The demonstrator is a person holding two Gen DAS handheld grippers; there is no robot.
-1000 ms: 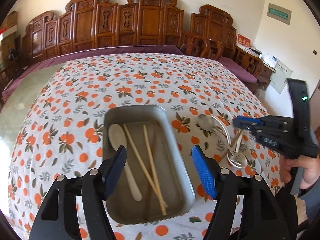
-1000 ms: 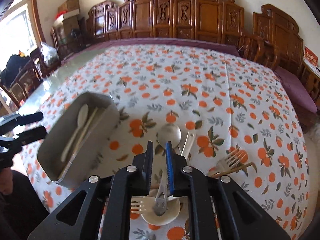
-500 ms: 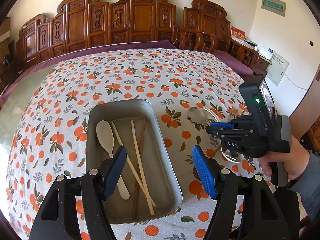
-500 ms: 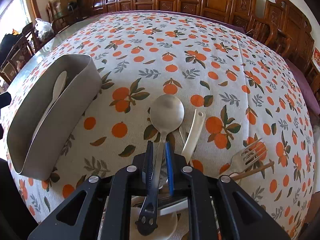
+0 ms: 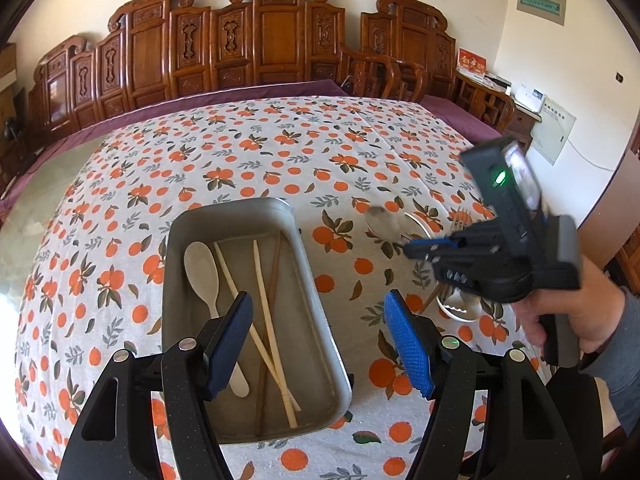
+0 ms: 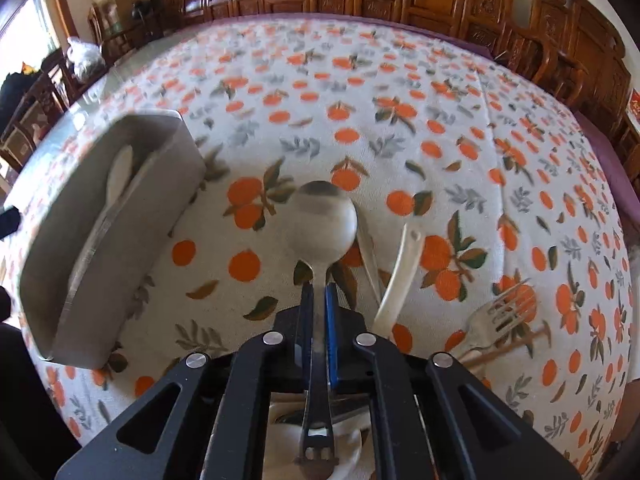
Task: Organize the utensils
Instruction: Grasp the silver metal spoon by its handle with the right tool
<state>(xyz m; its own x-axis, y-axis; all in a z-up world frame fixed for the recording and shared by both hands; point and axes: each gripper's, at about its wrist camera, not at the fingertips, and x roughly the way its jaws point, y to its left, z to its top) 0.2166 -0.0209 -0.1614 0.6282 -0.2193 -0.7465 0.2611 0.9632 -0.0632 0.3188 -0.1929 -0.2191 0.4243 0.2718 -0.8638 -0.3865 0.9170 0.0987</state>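
Black plastic tongs (image 5: 318,340) with blue ribbed pads (image 5: 406,344), silver screws, green indicator light, grey sleeve (image 5: 616,352).

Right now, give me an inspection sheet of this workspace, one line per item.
Surface: tablecloth with orange-fruit print covers the table.
Job's things: metal tray holds a pale spoon and chopsticks; metal spoon is clamped by its handle.
Clutter: white ladle, fork and brown chopsticks lie loose right of the tray.
Grippers: left gripper open over the tray's near end; right gripper shut on the metal spoon.
Cables: one runs along the wall.
Surroundings: carved wooden chairs behind the table.
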